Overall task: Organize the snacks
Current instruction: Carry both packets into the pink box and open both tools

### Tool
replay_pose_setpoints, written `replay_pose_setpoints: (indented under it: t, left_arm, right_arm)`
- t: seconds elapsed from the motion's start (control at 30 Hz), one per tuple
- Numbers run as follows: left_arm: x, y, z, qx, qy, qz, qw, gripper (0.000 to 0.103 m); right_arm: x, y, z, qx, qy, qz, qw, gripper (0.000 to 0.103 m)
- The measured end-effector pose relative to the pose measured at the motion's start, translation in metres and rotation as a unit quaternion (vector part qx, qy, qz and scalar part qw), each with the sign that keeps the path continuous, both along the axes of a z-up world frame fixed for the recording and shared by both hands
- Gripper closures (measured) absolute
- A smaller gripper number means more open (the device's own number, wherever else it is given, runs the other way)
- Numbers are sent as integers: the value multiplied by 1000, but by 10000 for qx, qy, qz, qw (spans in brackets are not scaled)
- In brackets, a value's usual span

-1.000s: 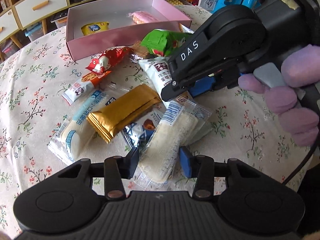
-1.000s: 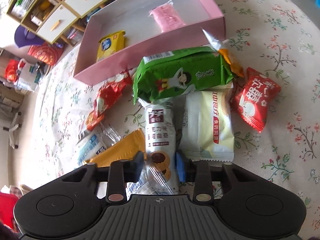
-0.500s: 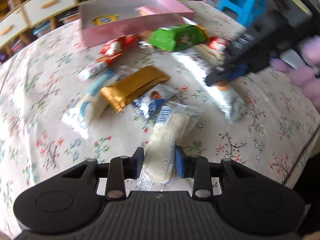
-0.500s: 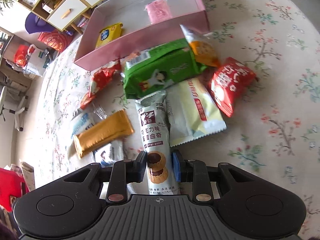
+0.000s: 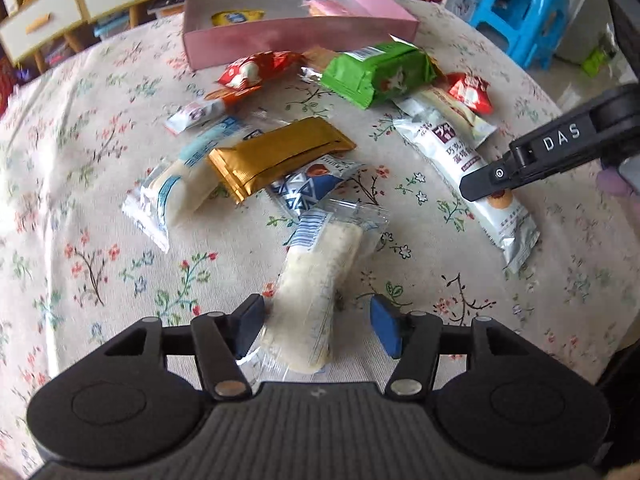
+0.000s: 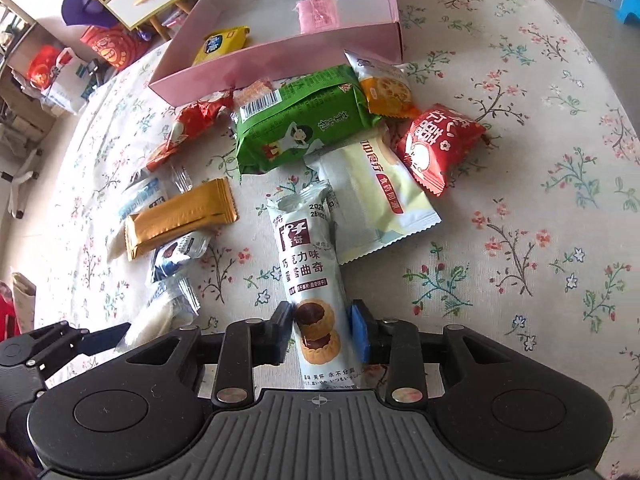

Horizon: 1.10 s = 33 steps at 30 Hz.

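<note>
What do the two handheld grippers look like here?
Both the left gripper and the right gripper are black plastic with ribbed bodies, silver rivets and blue pads on the fingers. The right one's side reads "DAS". A purple glove holds it.

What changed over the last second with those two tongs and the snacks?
Both tongs dragged their snacks out of the pile and are now opening: the left tongs off the clear bread pack, the right tongs off the tart cookie pack. The pink box and other snacks stayed put.
</note>
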<state>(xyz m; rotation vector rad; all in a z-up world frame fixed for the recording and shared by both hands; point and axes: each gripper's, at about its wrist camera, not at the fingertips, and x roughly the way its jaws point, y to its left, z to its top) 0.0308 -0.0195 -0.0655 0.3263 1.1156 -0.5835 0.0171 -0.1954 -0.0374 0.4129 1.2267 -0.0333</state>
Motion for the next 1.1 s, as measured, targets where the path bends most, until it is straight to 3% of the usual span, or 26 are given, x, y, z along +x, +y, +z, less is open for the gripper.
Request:
replay_pose_setpoints:
  t: [0.17,0.3,0.6,1.1]
  left_arm:
    - [2,-9,-4,128,-174,-14,9998,50]
    - [6,-8,-1,93,-201,20,9998,66]
    - [11,1,6,-431,220,192,9986,77]
    - [21,11,36,-1255,323,543,9901,78]
  right_arm:
    - [0,8,-3,-141,27,166,9998,65]
    - [0,14,-3,-267,-35,242,9993,69]
    - [-1,16,4,-21,-88,295,9995,74]
    - [-4,0,36,733,-488,-43,9961,76]
